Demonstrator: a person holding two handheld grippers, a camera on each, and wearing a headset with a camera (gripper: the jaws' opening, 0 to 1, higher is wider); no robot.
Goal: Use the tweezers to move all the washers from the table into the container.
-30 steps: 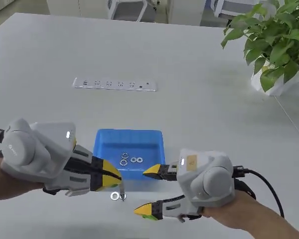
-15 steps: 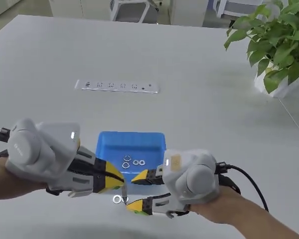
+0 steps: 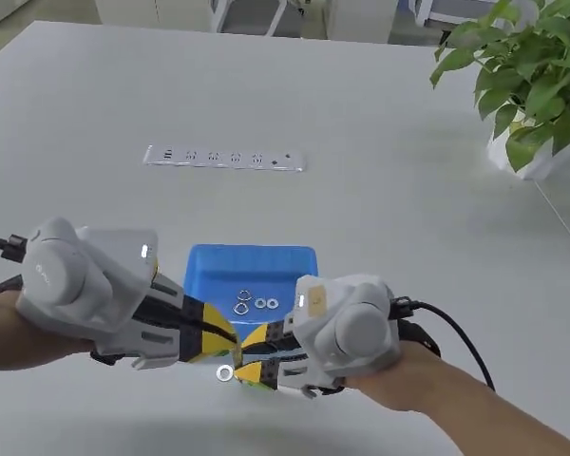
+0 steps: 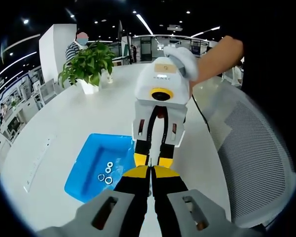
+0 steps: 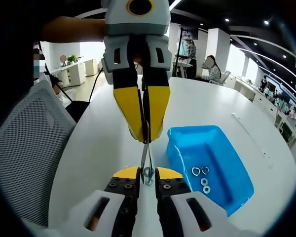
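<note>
In the head view the gripper bodies hide the tweezers. The left gripper [image 5: 144, 134] is clamped on the tweezers [image 5: 145, 155]. Their tips reach a washer [image 5: 148, 174] on the table [image 5: 101, 148], which lies in the slim gap between the jaws of the right gripper [image 5: 148, 171]. I cannot tell if these jaws touch it. The blue container [image 5: 222, 148] lies just beside both grippers' tips.

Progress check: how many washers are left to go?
Four washers already lie in the blue container. One washer sits on the table at the tips of the tweezers held by the left gripper, between the jaws of the right gripper. It looks like the last one.
</note>
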